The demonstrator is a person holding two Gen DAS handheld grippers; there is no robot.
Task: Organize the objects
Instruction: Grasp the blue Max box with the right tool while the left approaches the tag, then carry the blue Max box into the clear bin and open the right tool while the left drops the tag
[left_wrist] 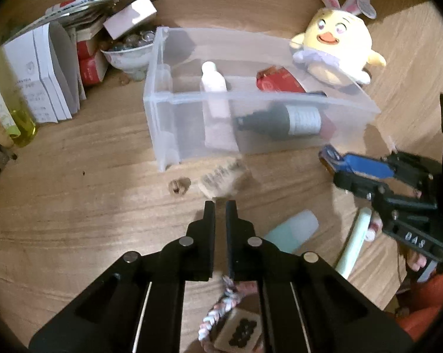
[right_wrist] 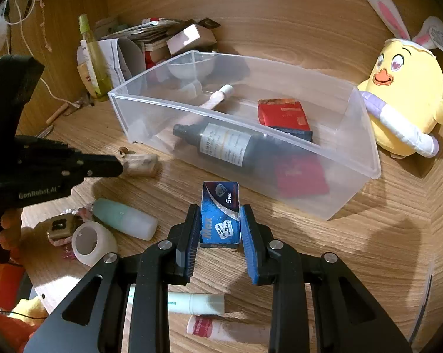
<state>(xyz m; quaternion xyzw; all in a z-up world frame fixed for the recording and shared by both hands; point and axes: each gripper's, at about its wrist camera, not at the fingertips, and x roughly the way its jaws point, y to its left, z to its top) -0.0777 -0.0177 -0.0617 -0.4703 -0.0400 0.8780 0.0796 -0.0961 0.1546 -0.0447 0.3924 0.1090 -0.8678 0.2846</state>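
Observation:
A clear plastic bin [left_wrist: 262,97] [right_wrist: 245,126] stands on the wooden desk. It holds a dark bottle with a white label [right_wrist: 224,147], a white bottle [left_wrist: 214,88] and red boxes [right_wrist: 283,113]. My right gripper [right_wrist: 220,207] [left_wrist: 330,161] is shut on a small blue razor-blade box [right_wrist: 221,220] [left_wrist: 365,164], held just in front of the bin's near wall. My left gripper [left_wrist: 220,206] [right_wrist: 115,167] is shut, pointing down at the desk. A blurred beige packet [left_wrist: 224,176] [right_wrist: 140,164] lies right at its tips; whether an edge is pinched I cannot tell.
A yellow chick plush [left_wrist: 336,56] [right_wrist: 406,103] leans by the bin's right end. A mint bottle [right_wrist: 124,219], a white ring [right_wrist: 93,244], a braided band with a tag [left_wrist: 236,323] and two tubes [right_wrist: 197,303] lie near. Papers, boxes and a bowl [left_wrist: 130,56] crowd the back left.

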